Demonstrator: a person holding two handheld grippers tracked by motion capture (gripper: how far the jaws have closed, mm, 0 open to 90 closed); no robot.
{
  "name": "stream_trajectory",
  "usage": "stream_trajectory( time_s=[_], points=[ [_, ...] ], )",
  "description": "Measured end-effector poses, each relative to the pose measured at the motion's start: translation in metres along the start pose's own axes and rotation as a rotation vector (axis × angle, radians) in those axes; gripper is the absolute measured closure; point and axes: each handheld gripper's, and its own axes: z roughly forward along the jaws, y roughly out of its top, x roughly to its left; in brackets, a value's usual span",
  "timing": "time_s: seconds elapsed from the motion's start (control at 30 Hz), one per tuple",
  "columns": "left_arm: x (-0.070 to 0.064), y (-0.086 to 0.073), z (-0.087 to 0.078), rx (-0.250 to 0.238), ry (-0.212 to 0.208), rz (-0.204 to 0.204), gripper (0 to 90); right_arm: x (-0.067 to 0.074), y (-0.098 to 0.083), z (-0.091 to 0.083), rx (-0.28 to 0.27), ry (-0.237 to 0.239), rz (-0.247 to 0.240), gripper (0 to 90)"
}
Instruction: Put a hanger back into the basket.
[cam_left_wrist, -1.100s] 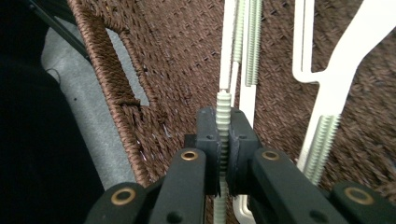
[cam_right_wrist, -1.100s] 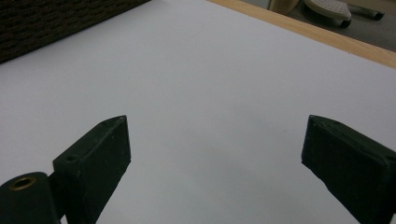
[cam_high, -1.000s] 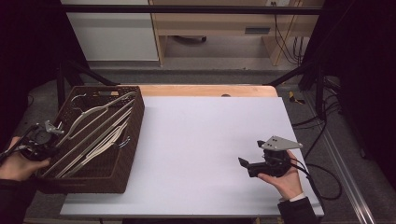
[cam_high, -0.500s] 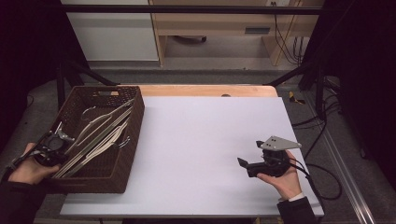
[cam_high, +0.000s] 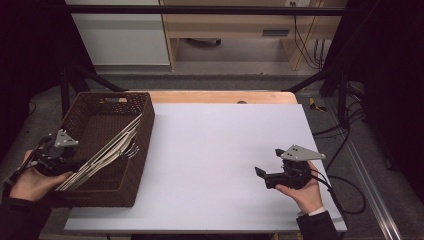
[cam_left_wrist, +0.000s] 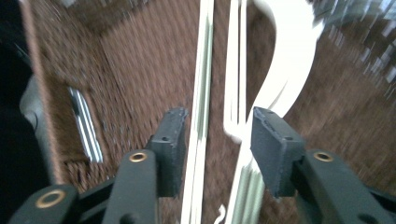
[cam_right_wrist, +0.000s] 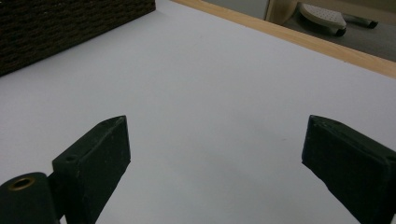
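Observation:
A brown wicker basket (cam_high: 142, 150) stands on the left of the white table (cam_high: 215, 145). Several white hangers (cam_high: 107, 152) lean in it from the near left corner up to the right rim. My left gripper (cam_high: 70, 161) reaches over the basket's left rim. Its jaws have just been opening and stand part open (cam_left_wrist: 217, 126). The white hangers (cam_left_wrist: 201, 93) run between them, and the blurred picture shows a gap at the pads (cam_left_wrist: 275, 149). My right gripper (cam_high: 261, 173) rests in a hand at the table's right, open wide (cam_right_wrist: 215, 135) over bare table.
The basket's woven side (cam_right_wrist: 70, 28) lies far off in the right gripper view. A wooden strip (cam_high: 220, 96) edges the table's far side. Cables (cam_high: 345, 192) trail off the table's right edge. Black frame legs (cam_high: 75, 75) stand behind the basket.
My left gripper has shifted right toward the basket's left rim, and its jaws went from shut to part open. The hangers now lie bunched closer together. The right hand kept still.

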Motion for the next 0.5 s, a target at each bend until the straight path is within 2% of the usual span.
stream_trajectory(
  time_s=[0.1,0.2,0.27,0.37,0.5],
  points=[
    [-0.007,0.005,-0.014,-0.139,-0.018,-0.037,49.3,0.0,0.001,-0.001,-0.017,-0.006,0.004,8.0],
    [-0.019,0.009,-0.026,-0.272,-0.04,-0.067,41.6,-0.001,0.001,-0.003,-0.036,-0.013,0.009,7.9],
    [-0.029,0.012,-0.033,-0.344,-0.06,-0.072,37.2,-0.001,0.001,-0.004,-0.048,-0.016,0.006,7.6],
    [-0.047,0.015,-0.039,-0.424,-0.101,-0.088,27.9,-0.002,0.002,-0.005,-0.067,-0.025,0.009,7.3],
    [-0.071,0.018,-0.037,-0.505,-0.161,-0.1,19.1,-0.002,0.002,-0.007,-0.088,-0.038,0.013,7.0]
  ],
)
